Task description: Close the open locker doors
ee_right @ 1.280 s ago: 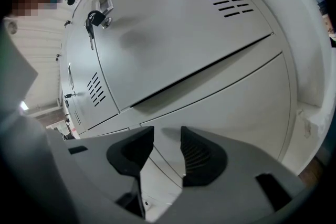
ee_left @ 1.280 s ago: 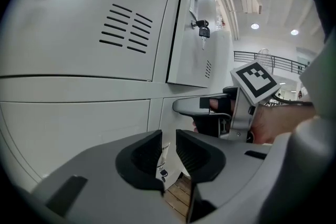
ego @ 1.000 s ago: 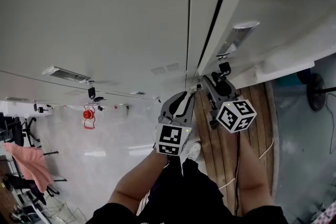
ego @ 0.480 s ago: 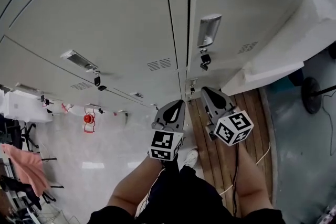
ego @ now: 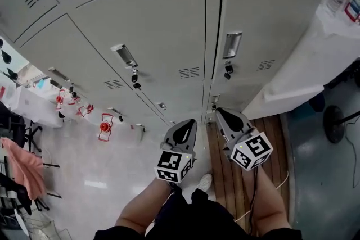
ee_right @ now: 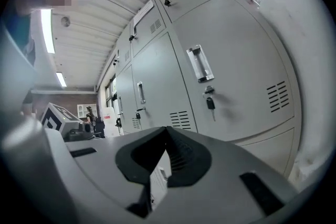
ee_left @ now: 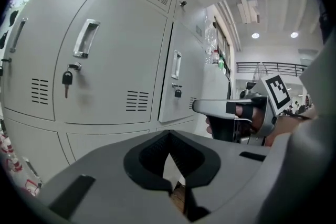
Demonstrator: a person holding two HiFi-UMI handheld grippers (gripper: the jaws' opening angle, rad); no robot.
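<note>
Left gripper [ee_left: 169,157] (jaws together) faces closed lockers [ee_left: 110,60]

**A locker area in a large indoor hall**

Rows of grey metal lockers [ego: 152,31] fill the wall. The doors have a recessed handle [ego: 232,45], vent slots [ego: 190,72] and a key [ee_left: 66,80] in the lock. The pale floor [ego: 107,171] is glossy, and strip lights [ee_right: 47,31] are on the ceiling.

Shut locker doors [ego: 163,31] wall the front; a white counter [ego: 315,59] crowds the right.
</note>
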